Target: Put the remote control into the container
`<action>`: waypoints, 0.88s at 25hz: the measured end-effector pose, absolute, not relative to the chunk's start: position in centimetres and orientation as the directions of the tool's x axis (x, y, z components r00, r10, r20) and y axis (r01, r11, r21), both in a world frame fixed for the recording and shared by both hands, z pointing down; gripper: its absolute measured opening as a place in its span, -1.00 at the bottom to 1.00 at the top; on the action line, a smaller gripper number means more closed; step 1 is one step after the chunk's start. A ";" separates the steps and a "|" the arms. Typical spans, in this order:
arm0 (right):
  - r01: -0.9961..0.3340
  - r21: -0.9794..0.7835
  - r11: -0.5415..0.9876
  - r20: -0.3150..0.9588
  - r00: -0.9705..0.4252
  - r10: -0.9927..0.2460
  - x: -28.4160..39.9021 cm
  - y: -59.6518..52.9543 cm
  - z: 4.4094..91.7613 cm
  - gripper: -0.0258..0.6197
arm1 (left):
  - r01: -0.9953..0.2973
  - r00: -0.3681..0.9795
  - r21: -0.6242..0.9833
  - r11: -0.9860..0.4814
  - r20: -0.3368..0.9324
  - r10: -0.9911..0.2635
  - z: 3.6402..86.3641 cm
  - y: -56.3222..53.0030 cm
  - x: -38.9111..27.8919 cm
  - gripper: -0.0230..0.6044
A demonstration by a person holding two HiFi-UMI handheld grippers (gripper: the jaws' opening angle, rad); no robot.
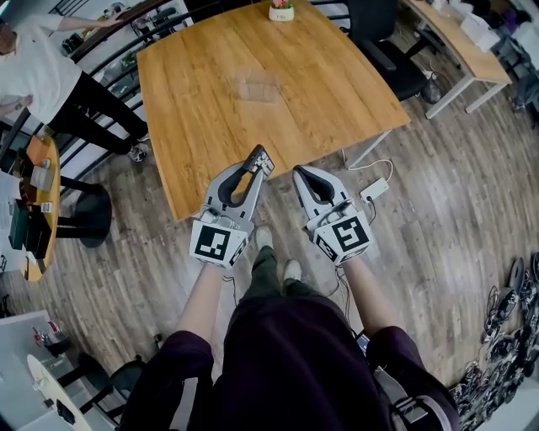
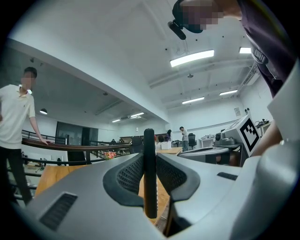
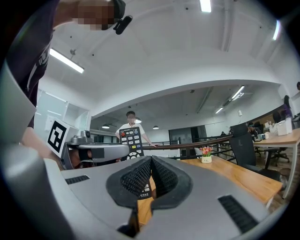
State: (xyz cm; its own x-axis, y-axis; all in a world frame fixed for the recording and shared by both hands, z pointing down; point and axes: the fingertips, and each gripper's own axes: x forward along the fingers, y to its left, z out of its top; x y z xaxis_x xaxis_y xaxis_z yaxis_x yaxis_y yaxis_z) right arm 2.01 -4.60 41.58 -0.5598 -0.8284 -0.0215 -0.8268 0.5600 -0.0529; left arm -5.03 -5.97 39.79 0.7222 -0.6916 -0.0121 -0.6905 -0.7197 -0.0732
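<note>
The black remote control [image 1: 259, 159] with coloured buttons is clamped upright in my left gripper [image 1: 256, 165], just over the near edge of the wooden table [image 1: 210, 109]. From the left gripper view the remote control [image 2: 149, 173] shows edge-on between the pads. In the right gripper view its button face [image 3: 131, 140] shows above the left gripper. A clear container [image 1: 256, 87] sits mid-table, well beyond both grippers. My right gripper [image 1: 301, 173] is shut on nothing, beside the left one, off the table's edge; its jaws [image 3: 151, 165] meet at the tips.
A small flower pot [image 1: 281, 11] stands at the table's far edge. A person in a white shirt [image 1: 38, 71] leans on a railing at the left. Black chairs [image 1: 383, 46] stand to the right, and a white charger with its cable [image 1: 375, 188] lies on the floor.
</note>
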 end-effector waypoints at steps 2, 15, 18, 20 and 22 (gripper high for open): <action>-0.831 -0.060 0.553 -0.019 -0.553 -0.833 1.7 -6.2 41.8 -0.86 | -0.687 0.726 -0.067 -0.724 -0.009 -0.688 40.1 -7.6 -5.2 -0.65; -0.857 -0.064 0.511 -0.002 -0.512 -0.859 -0.2 -17.3 42.2 -0.86 | -0.655 0.756 -0.036 -0.755 -0.021 -0.655 40.5 -18.9 -6.7 -0.65; -0.863 -0.057 0.502 0.001 -0.503 -0.864 -0.2 -19.1 42.1 -0.86 | -0.648 0.762 -0.024 -0.762 -0.024 -0.647 40.5 -20.7 -6.6 -0.65; -0.867 -0.057 0.495 0.004 -0.496 -0.868 -0.1 -20.2 41.9 -0.86 | -0.646 0.763 -0.017 -0.763 -0.022 -0.646 40.4 -21.9 -6.6 -0.65; -0.869 -0.058 0.492 0.006 -0.493 -0.870 0.1 -21.3 41.9 -0.86 | -0.648 0.762 -0.009 -0.762 -0.023 -0.647 40.5 -22.9 -6.3 -0.65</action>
State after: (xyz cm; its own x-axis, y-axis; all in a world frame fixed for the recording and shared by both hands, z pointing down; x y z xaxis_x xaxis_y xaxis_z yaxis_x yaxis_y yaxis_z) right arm 0.14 -21.27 41.90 -0.4927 -0.8702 0.0063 -0.8689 0.4915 -0.0578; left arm -6.30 -22.88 40.48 0.7619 -0.6472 -0.0227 -0.6475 -0.7620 -0.0092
